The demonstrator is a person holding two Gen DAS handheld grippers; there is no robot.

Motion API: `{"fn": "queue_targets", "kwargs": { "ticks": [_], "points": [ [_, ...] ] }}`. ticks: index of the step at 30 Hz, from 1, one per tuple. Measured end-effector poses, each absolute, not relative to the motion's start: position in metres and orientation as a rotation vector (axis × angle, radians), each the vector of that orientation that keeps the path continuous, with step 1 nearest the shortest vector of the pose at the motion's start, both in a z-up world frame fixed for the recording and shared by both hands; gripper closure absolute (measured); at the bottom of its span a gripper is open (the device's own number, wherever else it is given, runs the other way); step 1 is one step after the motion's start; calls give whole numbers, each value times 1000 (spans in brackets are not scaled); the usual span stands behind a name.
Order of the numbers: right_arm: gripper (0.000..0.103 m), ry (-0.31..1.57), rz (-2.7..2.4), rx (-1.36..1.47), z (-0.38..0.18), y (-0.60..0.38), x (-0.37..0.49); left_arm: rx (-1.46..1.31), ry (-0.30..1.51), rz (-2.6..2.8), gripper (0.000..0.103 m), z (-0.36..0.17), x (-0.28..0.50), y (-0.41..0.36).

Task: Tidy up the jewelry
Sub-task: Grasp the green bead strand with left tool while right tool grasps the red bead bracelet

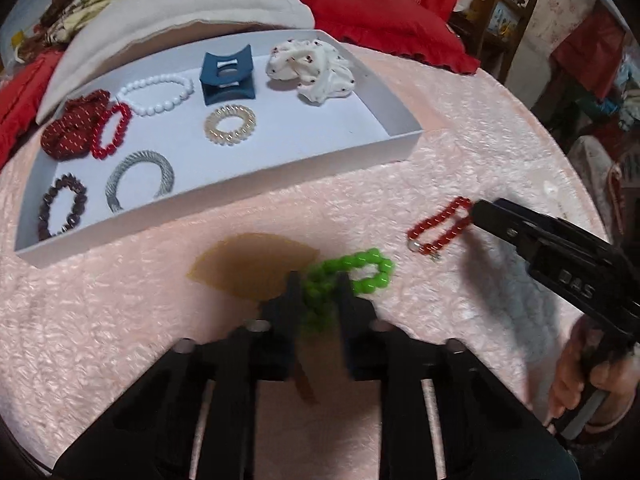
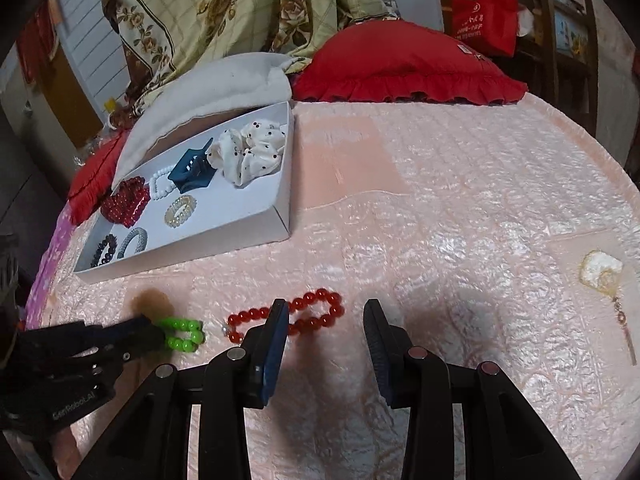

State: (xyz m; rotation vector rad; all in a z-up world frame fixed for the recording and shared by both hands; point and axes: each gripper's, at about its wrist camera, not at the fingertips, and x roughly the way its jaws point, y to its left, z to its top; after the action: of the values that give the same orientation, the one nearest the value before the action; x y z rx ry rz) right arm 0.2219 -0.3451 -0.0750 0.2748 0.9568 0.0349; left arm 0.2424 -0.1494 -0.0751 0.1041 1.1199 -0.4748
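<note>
The green bead bracelet (image 1: 352, 274) lay on the pink quilted bedspread (image 1: 460, 152), in front of the white tray (image 1: 256, 194) and apart from it. My left tongs (image 1: 316, 280) had their two fingers closed in on the near end of that bracelet, the beads bunched between them, while the far loop stuck out past the tips. From my right-hand camera the same bracelet (image 2: 184, 334) showed at the tip of the left tongs (image 2: 150, 328). Just behind it sat an amber, fan-shaped object (image 1: 252, 262), blurred and partly hidden by my left fingers.

To the right of the green one lay the red bead bracelet (image 1: 440, 226), also on the bedspread. My right tongs (image 2: 326, 306) stood wide open over it, the left finger in front of its middle and the right finger well clear of it. Whether that finger touched the beads I could not tell.

Inside the tray were a white bead bracelet (image 1: 158, 94), a blue hair claw (image 1: 228, 74), a white dotted scrunchie (image 1: 312, 70), a clear coil hair tie (image 1: 230, 125), a dark red scrunchie (image 1: 72, 126) with a red bead ring (image 1: 112, 130) against it, a silver mesh bangle (image 1: 140, 178) and a dark bead bracelet (image 1: 62, 206).

Off to the far right on the bedspread lay a small pale fan with a tassel (image 2: 600, 270). Behind the tray rested a white pillow (image 1: 192, 4) and a red pillow (image 1: 380, 16).
</note>
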Motion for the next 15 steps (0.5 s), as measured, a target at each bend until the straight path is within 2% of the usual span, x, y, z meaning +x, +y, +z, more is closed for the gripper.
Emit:
{"fn": "queue_targets", "kwargs": {
  "ticks": [1,11,15],
  "points": [
    [67,965,34,262,-76,-342,224,110,1128,-471,95,-75,240,-149],
    [67,979,11,32,-88,-304,246,20,1140,-452,95,-83,230,-126],
    [94,957,47,20,-88,-297,244,-4,1143,-465,95,-86,235,-134]
  ]
}}
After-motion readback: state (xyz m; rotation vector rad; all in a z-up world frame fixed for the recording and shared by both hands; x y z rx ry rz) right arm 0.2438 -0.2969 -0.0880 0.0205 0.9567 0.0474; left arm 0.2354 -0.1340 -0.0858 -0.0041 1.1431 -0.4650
